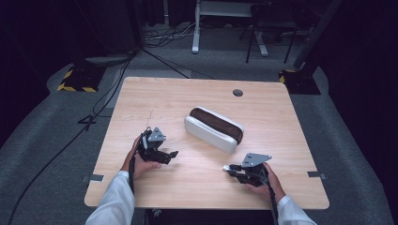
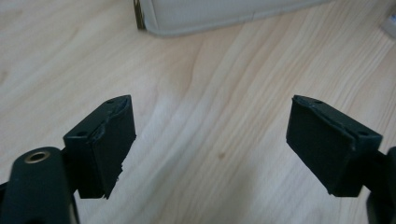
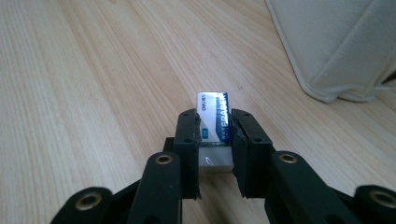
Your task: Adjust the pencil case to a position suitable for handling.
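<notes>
My right tool clamped on eraser, blue sleeve reading "ERASER", low over table just beside white pouch. High view adds pouch unzipped, brown inside, mid-table. My left tool wide, nothing between pads, facing pouch edge.

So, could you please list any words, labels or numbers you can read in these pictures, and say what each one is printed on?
"ERASER": on the blue paper sleeve of the small white eraser, which the right gripper clamps.
Small white print at the sleeve's top edge: too small to read.
A small square mark on the sleeve's near end: blurred.
White oblong pencil case with brown lining: no print legible.
Light wooden table: none.
</notes>
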Demonstrator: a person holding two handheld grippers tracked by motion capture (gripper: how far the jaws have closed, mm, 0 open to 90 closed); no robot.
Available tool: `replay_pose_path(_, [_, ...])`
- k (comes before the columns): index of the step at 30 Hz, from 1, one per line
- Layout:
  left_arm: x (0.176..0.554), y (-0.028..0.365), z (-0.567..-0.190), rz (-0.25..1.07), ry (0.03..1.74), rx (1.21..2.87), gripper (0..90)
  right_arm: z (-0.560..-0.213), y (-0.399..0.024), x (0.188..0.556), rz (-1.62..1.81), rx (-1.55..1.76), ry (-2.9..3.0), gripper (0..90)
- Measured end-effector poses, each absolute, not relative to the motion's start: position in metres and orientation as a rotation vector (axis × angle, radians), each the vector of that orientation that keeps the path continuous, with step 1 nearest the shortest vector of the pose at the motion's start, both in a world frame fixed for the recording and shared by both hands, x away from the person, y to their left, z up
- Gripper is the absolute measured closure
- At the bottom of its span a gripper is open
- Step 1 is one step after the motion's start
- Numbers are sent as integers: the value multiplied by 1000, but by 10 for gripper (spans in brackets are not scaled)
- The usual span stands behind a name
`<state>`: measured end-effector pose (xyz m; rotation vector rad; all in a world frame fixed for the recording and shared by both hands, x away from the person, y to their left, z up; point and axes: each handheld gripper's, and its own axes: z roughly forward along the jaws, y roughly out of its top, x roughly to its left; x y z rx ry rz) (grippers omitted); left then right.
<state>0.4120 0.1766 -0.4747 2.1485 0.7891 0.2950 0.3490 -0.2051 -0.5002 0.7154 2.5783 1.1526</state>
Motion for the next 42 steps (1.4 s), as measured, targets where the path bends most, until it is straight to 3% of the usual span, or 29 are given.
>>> replay_pose_path(10, [453,146,-447,317,708,2098,158,-499,-247,341,1129,760,2558,733])
replay_pose_path(19, [459,117,-444,328,674,2124,150,-499,-279,335,1122,815,2532,732])
replay_pose_path(24, [455,117,-445,299,645,2108,226,-499,-296,332,1120,857,2507,732])
replay_pose_path(33, [474,121,-444,344,713,2107,155,-500,-310,331,1139,903,2486,732])
replay_pose_path(42, [483,110,-453,253,719,2134,156,-500,-319,331,1137,916,2475,732])
